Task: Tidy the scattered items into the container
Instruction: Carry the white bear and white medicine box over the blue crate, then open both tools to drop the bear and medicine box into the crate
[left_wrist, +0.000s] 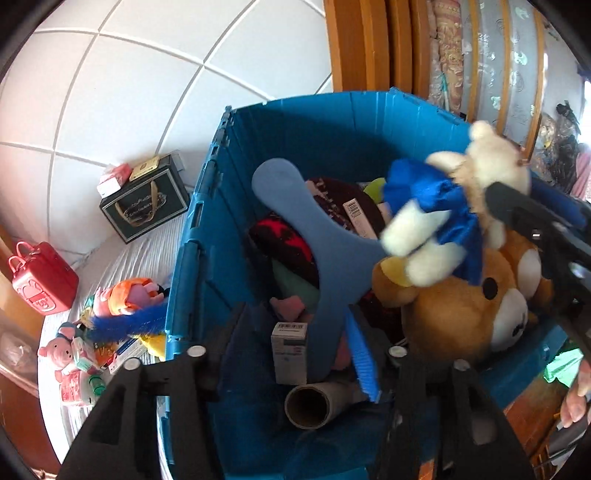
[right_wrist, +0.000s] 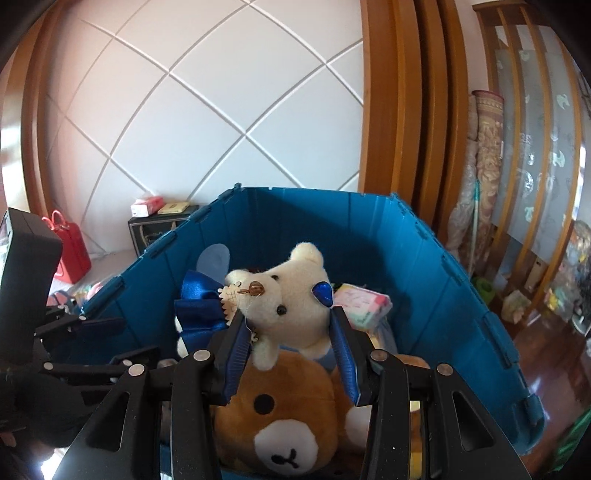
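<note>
My right gripper (right_wrist: 290, 317) is shut on the head of a cream teddy bear (right_wrist: 291, 295) in a blue satin dress and holds it over the blue bin (right_wrist: 461, 295). Under it lies a big brown bear plush (right_wrist: 288, 417). In the left wrist view the cream bear (left_wrist: 491, 162) hangs at the right with the right gripper (left_wrist: 524, 195) on it. My left gripper (left_wrist: 288, 369) is open over the bin (left_wrist: 221, 147). Below its fingers lie a cardboard tube (left_wrist: 308, 404), a small grey box (left_wrist: 290, 350) and a flat blue paddle shape (left_wrist: 295, 206), none of them pinched.
Left of the bin, on a white bed cover, lie a pink pig plush (left_wrist: 59, 354), an orange and pink plush (left_wrist: 129, 295), a blue feathery brush (left_wrist: 125, 321), a red case (left_wrist: 44, 277) and a dark gift box (left_wrist: 147, 199). A padded white wall stands behind. Wooden frames and rolled rugs stand at the right.
</note>
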